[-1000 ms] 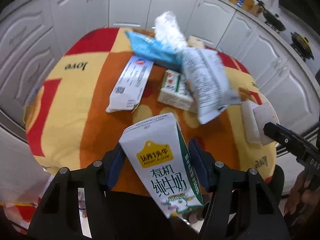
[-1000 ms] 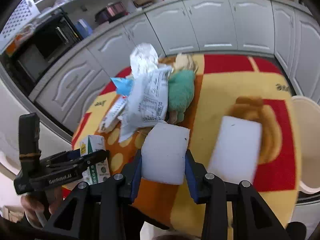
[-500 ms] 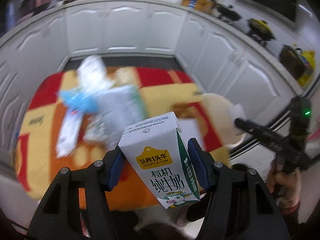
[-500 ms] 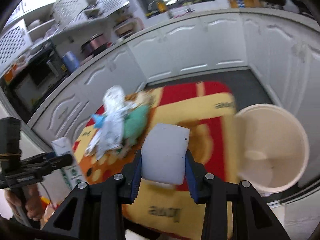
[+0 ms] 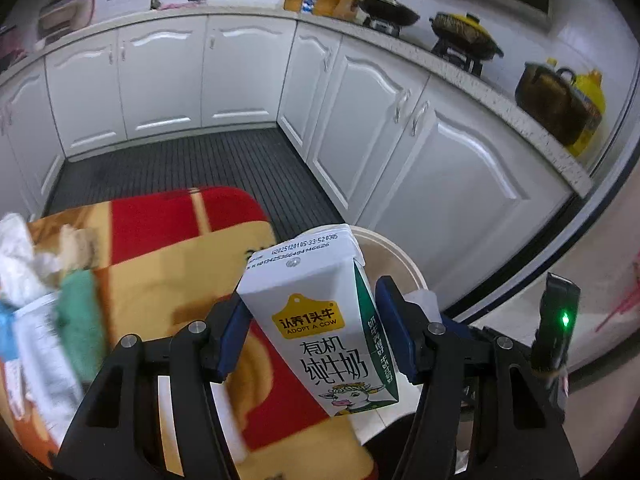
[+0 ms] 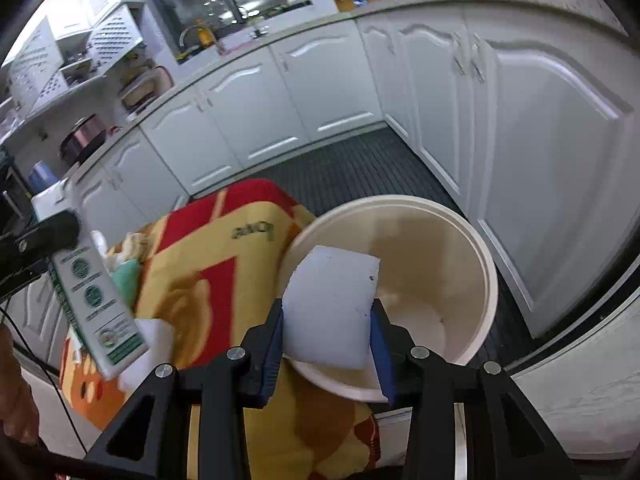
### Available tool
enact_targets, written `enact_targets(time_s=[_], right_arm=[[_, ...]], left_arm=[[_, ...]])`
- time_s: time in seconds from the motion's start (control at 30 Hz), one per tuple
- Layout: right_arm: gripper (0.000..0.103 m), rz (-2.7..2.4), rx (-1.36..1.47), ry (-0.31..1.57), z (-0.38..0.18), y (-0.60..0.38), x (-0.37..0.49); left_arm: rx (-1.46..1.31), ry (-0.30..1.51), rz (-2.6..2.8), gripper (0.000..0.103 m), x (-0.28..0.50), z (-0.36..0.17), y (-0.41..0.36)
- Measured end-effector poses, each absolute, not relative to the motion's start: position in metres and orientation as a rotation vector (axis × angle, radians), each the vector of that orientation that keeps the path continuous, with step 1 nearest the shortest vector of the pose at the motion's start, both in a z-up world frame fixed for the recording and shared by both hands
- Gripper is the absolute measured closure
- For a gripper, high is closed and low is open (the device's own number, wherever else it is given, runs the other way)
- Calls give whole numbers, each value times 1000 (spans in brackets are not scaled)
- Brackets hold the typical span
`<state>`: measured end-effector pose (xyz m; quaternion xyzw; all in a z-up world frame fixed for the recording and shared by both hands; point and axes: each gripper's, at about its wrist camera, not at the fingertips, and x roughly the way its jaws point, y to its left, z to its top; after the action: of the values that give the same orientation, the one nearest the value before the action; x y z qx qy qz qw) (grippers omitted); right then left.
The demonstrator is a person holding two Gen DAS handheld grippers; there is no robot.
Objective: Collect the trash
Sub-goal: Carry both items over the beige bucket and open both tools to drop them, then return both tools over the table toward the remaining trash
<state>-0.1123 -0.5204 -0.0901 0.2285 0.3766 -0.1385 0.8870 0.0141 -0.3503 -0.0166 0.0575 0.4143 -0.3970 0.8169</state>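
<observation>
My left gripper [image 5: 312,332] is shut on a white and green milk carton [image 5: 320,316], held in the air above the table's right end. The carton also shows in the right wrist view [image 6: 96,304]. My right gripper [image 6: 326,336] is shut on a white foam block [image 6: 330,306], held over the near rim of a cream bin [image 6: 468,248]. The bin [image 5: 394,258] stands on the floor beside the table, partly hidden behind the carton in the left wrist view. More trash wrappers [image 5: 32,320] lie at the table's left.
The table has a red, yellow and orange cloth [image 6: 224,280]. White kitchen cabinets [image 5: 400,128] run along the back and right. A dark ribbed floor mat [image 5: 192,164] lies between them. A green cloth [image 5: 78,312] and a white block [image 6: 150,344] lie on the table.
Both grippers have swung right, away from the trash pile toward the bin. The foam block now hangs over the bin's rim. The carton is near the table's right end.
</observation>
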Motion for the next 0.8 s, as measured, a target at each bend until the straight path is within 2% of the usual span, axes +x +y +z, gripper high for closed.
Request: enact_targets(time_s=[0.27, 0.37, 0.53, 0.6, 0.8], right_arm=[[64, -314, 516, 815, -114, -543, -102], [51, -333, 530, 807, -118, -548, -102], [48, -359, 556, 809, -120, -554, -104], [41, -360, 568, 806, -119, -554, -108], [41, -343, 553, 811, -118, -544, -111]], left_arm=[[138, 920, -801, 43, 29, -46, -385], [144, 927, -797, 43, 28, -52, -390], [134, 905, -800, 43, 28, -52, -390], [129, 911, -802, 42, 28, -51, -389], [124, 904, -786, 42, 26, -48, -375]])
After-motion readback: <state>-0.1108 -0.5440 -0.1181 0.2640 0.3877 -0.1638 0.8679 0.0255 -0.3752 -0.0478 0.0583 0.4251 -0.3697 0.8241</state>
